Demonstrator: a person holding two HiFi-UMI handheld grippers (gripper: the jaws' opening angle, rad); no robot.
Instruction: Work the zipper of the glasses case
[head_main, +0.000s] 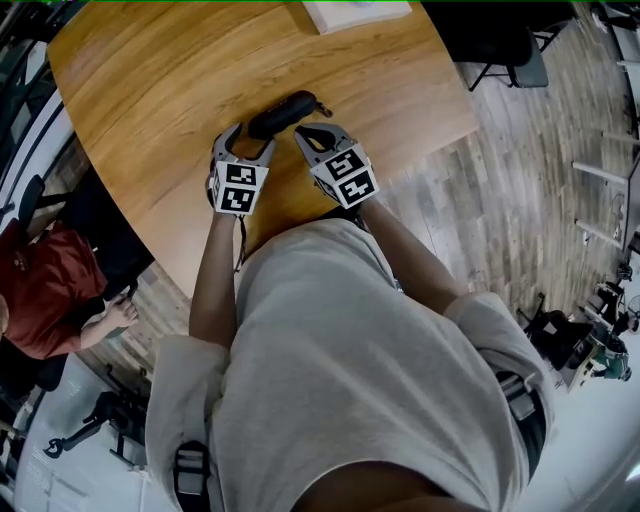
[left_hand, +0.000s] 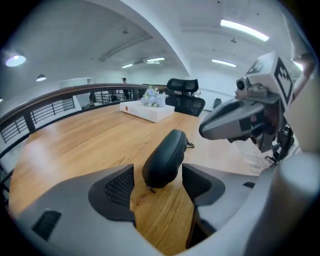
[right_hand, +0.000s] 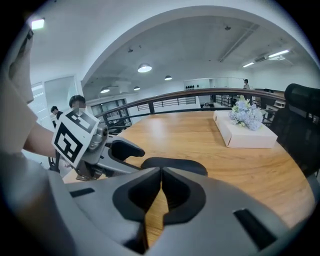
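A black oval glasses case (head_main: 285, 113) lies on the round wooden table (head_main: 150, 90), close to its near edge. My left gripper (head_main: 252, 138) stands open with the case's left end (left_hand: 165, 156) between its jaws; a gap shows beside the left pad (left_hand: 117, 187). A small zipper pull (left_hand: 150, 188) hangs at that near end of the case. My right gripper (head_main: 306, 133) is shut with nothing in it, its tips (right_hand: 161, 172) right in front of the case's long side (right_hand: 192, 164). The two grippers are close together; the left one (right_hand: 125, 148) shows in the right gripper view.
A white box with flowers (left_hand: 147, 109) (right_hand: 245, 129) sits at the table's far side (head_main: 355, 12). A black office chair (left_hand: 185, 95) stands behind it. A seated person in red (head_main: 40, 290) is at the left, off the table. The table edge (head_main: 420, 150) runs just right of my right gripper.
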